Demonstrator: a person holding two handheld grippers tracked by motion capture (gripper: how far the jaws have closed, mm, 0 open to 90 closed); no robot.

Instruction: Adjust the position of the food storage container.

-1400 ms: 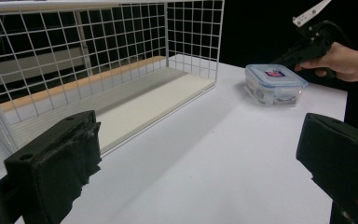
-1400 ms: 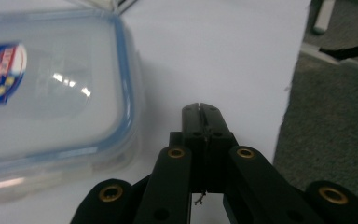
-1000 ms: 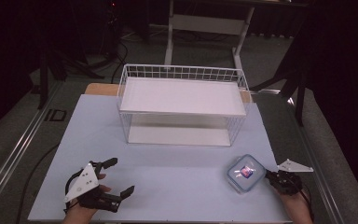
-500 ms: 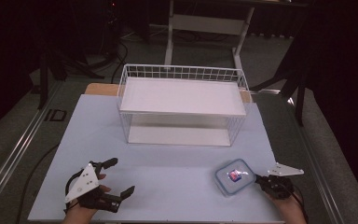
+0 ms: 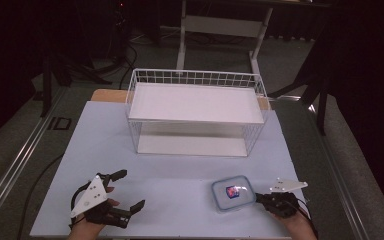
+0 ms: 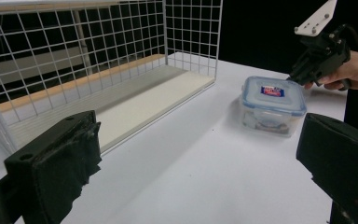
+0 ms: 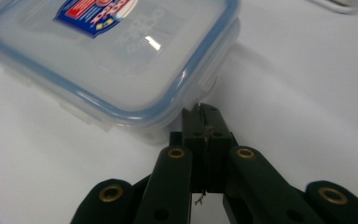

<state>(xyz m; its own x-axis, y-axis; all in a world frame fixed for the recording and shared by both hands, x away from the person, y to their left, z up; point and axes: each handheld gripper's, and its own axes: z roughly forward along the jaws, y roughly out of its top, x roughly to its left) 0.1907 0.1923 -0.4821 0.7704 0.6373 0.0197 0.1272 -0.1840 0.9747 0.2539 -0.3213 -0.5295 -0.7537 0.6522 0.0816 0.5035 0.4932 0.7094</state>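
Note:
A clear plastic box with a blue-rimmed lid and a red-and-blue label (image 5: 232, 192) (image 6: 272, 105) (image 7: 116, 51) sits on the white table at the front right. My right gripper (image 5: 258, 198) (image 6: 293, 79) (image 7: 205, 112) is shut, with nothing between its jaws. Its tips press against the box's near right corner just under the lid rim. My left gripper (image 5: 131, 189) (image 6: 200, 154) rests open at the front left, well apart from the box, with nothing between its jaws.
A white wire basket (image 5: 195, 80) (image 6: 121, 70) with a flat white shelf on top stands at the middle back of the table (image 5: 180, 170). A pale board lies under it. The table's right edge runs just beyond my right hand.
The box and my shut right gripper have slid together to the left across the table front. My left gripper has stayed where it was.

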